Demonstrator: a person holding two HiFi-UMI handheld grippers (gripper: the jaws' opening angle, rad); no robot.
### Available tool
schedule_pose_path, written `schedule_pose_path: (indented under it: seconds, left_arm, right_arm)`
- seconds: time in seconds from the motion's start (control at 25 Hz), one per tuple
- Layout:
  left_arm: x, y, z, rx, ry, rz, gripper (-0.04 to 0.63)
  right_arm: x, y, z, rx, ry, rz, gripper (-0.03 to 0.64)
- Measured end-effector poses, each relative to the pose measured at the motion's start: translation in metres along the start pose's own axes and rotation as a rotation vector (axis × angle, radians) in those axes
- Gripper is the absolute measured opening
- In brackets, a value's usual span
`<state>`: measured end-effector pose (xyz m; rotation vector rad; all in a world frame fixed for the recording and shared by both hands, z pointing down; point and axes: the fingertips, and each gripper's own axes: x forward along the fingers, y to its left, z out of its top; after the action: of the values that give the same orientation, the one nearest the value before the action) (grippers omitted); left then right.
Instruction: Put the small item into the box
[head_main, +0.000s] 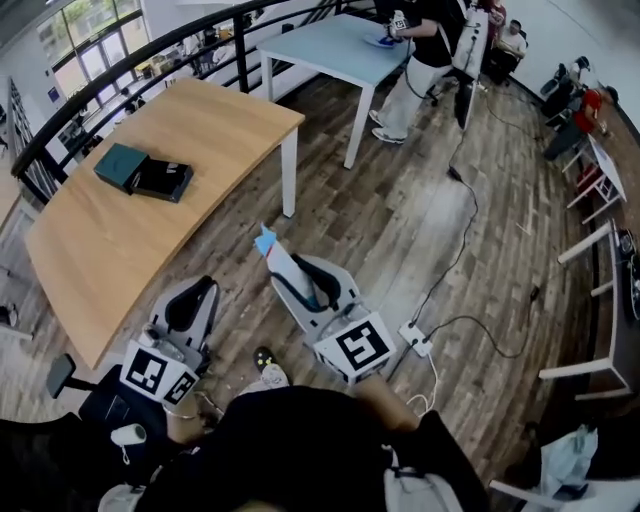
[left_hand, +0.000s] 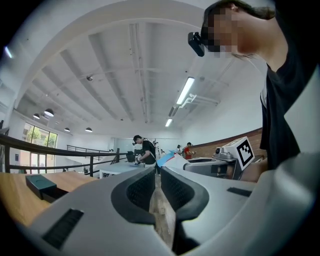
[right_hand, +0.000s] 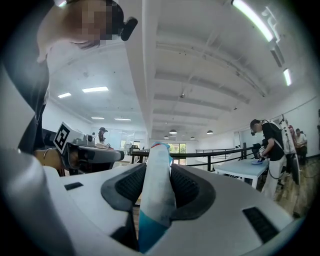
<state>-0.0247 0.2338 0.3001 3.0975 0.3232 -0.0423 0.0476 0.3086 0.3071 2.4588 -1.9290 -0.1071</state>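
Observation:
My right gripper (head_main: 298, 278) is shut on the small item (head_main: 278, 258), a white tube with a light blue end that sticks out past the fingertips. The right gripper view shows the same item (right_hand: 156, 195) clamped between the dark pads (right_hand: 186, 187). My left gripper (head_main: 197, 297) is shut with nothing in it; its jaws (left_hand: 156, 187) leave only a thin slit. Both grippers hang over the wood floor, short of the table. The box lies far off on the wooden table (head_main: 110, 250): a black tray (head_main: 166, 180) with a dark green lid (head_main: 120, 167) beside it, the lid (left_hand: 40, 184) also showing in the left gripper view.
A light blue table (head_main: 335, 45) stands at the back with a person (head_main: 415, 60) working at it. A black railing (head_main: 150, 55) runs behind both tables. A power strip (head_main: 416, 340) and cables lie on the floor to my right. White racks (head_main: 595, 290) line the right side.

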Motion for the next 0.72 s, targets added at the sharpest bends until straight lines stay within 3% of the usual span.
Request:
schedule_pose_path:
  seconds: [0.4, 0.72]
  left_arm:
    - [-0.001, 0.093, -0.004, -0.025, 0.002, 0.082, 0.025]
    - [0.004, 0.168, -0.005, -0.046, -0.018, 0.099, 0.025]
  right_arm:
    - [0.090, -0.008, -0.011, 0.029, 0.034, 0.033, 0.156]
    - [0.163, -0.005, -0.026, 0.000, 0.091, 0.086, 0.156]
